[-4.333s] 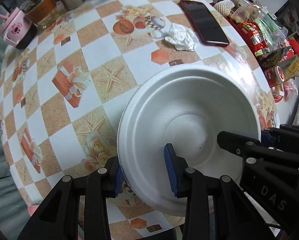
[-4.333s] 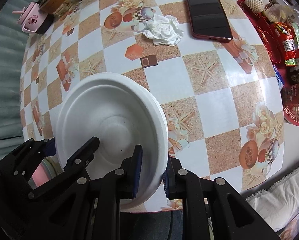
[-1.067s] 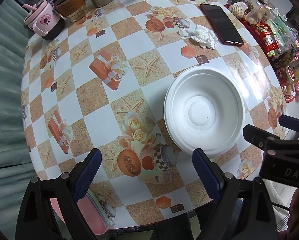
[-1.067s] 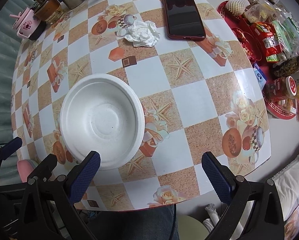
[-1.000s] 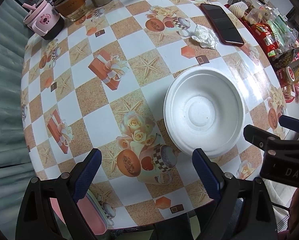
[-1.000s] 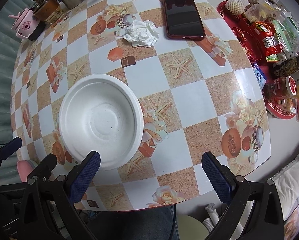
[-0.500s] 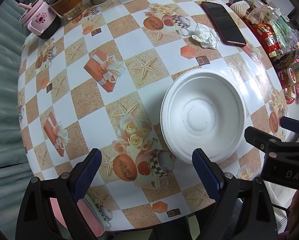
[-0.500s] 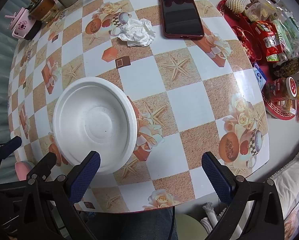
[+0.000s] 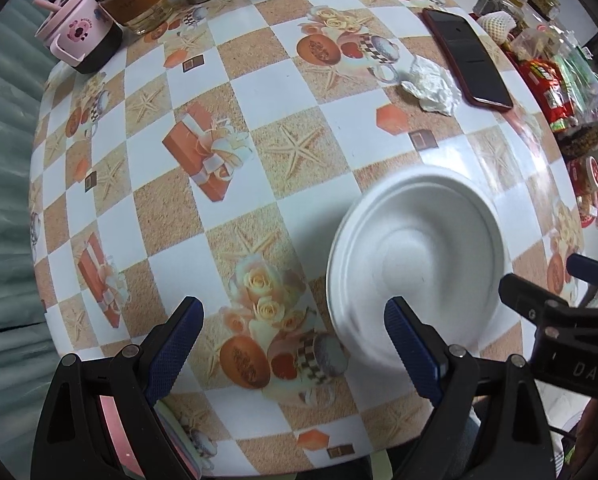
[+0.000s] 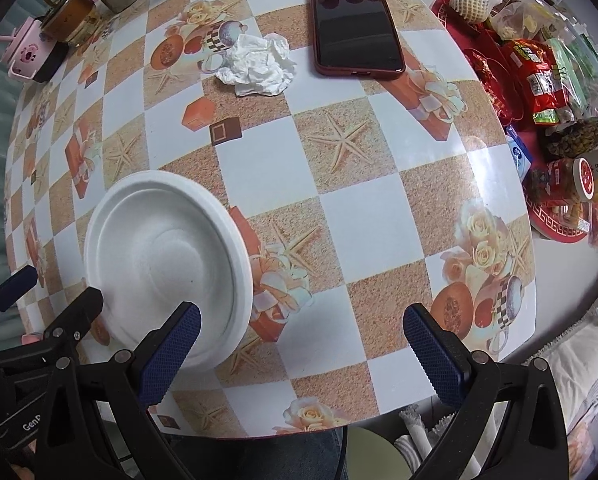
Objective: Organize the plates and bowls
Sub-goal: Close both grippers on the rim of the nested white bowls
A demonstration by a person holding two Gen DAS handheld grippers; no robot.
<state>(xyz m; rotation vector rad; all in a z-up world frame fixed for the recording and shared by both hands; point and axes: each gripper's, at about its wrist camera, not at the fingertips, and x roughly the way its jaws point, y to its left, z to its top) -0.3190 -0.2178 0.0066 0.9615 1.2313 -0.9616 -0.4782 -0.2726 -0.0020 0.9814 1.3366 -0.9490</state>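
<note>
The left tool (image 9: 293,336) hangs wide open above the patterned desk (image 9: 259,152), empty. A white bowl (image 9: 417,268) sits upright beside its right finger; the right tool (image 9: 559,304) shows at the frame's edge.

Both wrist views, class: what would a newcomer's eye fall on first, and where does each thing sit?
First, the round white paper bowl lying alone near the front edge of the table with the checked starfish-print cloth. Next, the two blue-padded grippers, left gripper and right gripper, both open above that edge. Farther back, a dark phone in a red case lies beside a crumpled white tissue.
</note>
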